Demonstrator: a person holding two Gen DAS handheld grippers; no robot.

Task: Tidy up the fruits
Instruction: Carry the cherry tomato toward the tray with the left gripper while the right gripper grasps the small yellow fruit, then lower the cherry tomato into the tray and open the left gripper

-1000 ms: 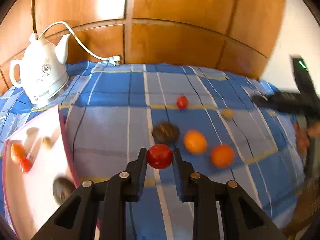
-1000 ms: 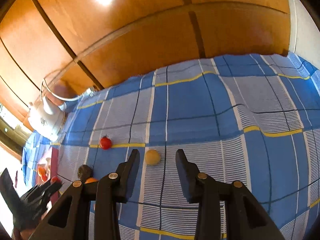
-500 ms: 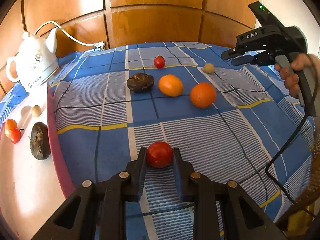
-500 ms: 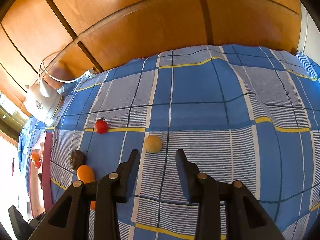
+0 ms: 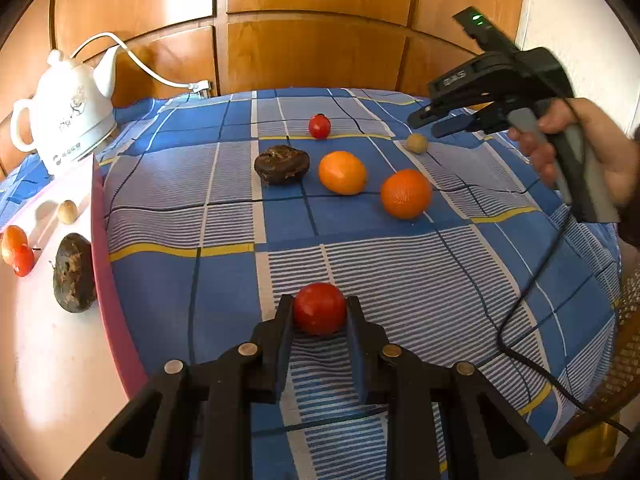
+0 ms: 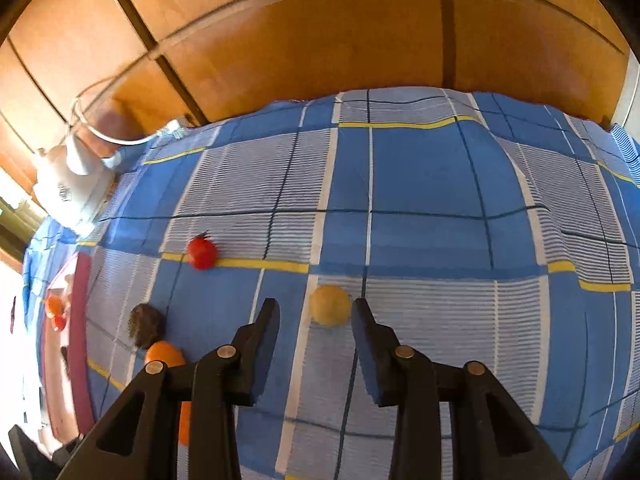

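Observation:
My left gripper (image 5: pixel 319 309) is shut on a red tomato (image 5: pixel 319 308) above the blue checked cloth. On the cloth lie a dark brown fruit (image 5: pixel 282 164), two oranges (image 5: pixel 342 172) (image 5: pixel 406 194), a small red tomato (image 5: pixel 319 126) and a small tan fruit (image 5: pixel 417 143). My right gripper (image 6: pixel 314 312) is open, with the tan fruit (image 6: pixel 330 305) just ahead between its fingertips; it also shows in the left wrist view (image 5: pixel 444 118). A white tray (image 5: pixel 48 344) with a pink rim at the left holds several fruits.
A white electric kettle (image 5: pixel 68 118) with a cord stands at the back left. Wooden panels (image 5: pixel 312 52) close off the back. A black cable (image 5: pixel 532 320) hangs from the right gripper over the cloth's right side.
My right gripper has come closer to the tan fruit, which now lies between its fingertips. My left gripper still holds the tomato and has moved little in the last half second.

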